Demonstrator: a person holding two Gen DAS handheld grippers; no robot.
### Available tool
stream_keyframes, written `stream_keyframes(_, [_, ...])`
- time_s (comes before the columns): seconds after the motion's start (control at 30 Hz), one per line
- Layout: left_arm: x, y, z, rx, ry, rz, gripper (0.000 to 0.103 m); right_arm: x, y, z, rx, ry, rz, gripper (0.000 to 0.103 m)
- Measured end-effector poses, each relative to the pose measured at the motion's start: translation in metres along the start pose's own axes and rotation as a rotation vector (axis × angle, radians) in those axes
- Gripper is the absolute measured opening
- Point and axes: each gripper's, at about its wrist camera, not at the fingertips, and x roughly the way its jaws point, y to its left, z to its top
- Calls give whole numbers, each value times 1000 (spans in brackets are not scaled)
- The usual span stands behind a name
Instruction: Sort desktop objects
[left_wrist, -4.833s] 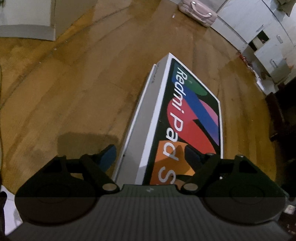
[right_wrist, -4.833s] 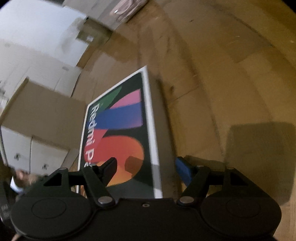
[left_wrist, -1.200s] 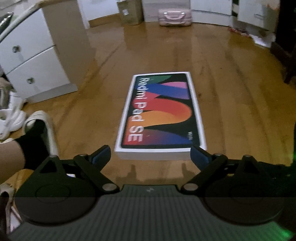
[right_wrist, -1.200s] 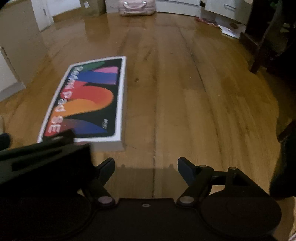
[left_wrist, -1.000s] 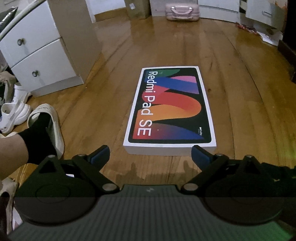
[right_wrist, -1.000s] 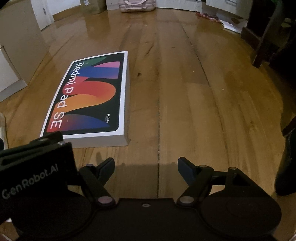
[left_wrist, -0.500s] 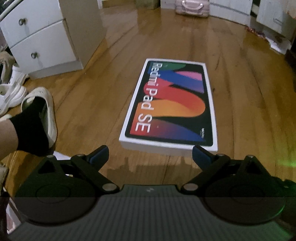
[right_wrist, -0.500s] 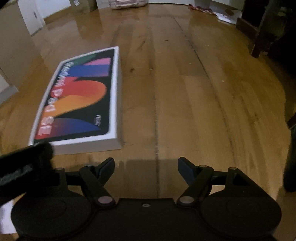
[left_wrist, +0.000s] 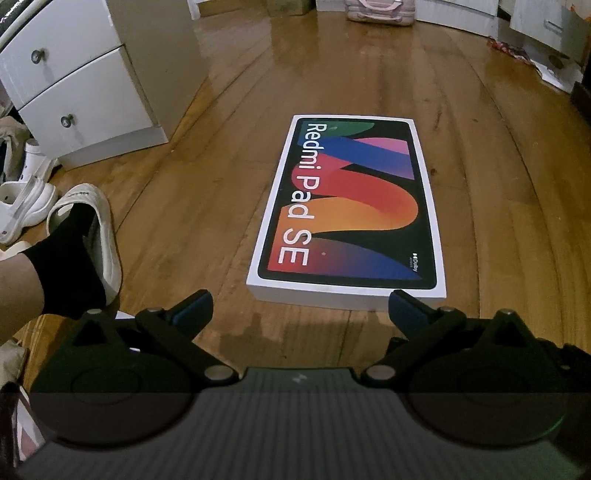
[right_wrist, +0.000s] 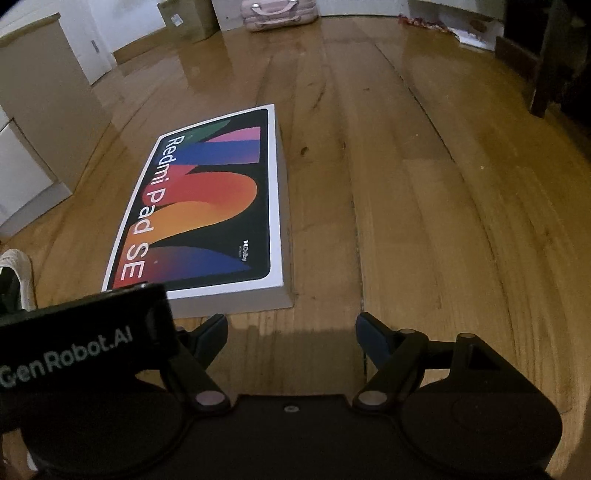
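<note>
Wooden floor carries the Redmi Pad SE box, lying flat with its printed face up. Left tongs hang just short of the box's near end, jaws spread wide apart and holding nothing. Right tongs hover over bare boards beside the box's near right corner, jaws likewise apart and empty. White drawer unit stands to the left, near a foot in a black sock wearing a white slipper
</note>
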Motion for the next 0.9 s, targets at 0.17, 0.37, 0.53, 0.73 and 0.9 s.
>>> stream_keyframes(0.17, [3,0,0,-1,11,4,103,2,0,-1,-5,7,-15,81])
stream_keyframes(0.37, [10,0,-3,-42,55,-41,103,5,1,-2,-12,19,-24,81])
stream_keyframes(0.53, [11,0,-3,-51,56,-45,103,4,2,-2,-30,16,-40,81])
stream_keyframes(0.73, [11,-4,-4,-29,53,19,103,6,3,-3,-23,22,-48,81])
stream_keyframes(0.9, [11,-4,-4,-32,53,-7,103,9,4,-4,-24,32,-52,81])
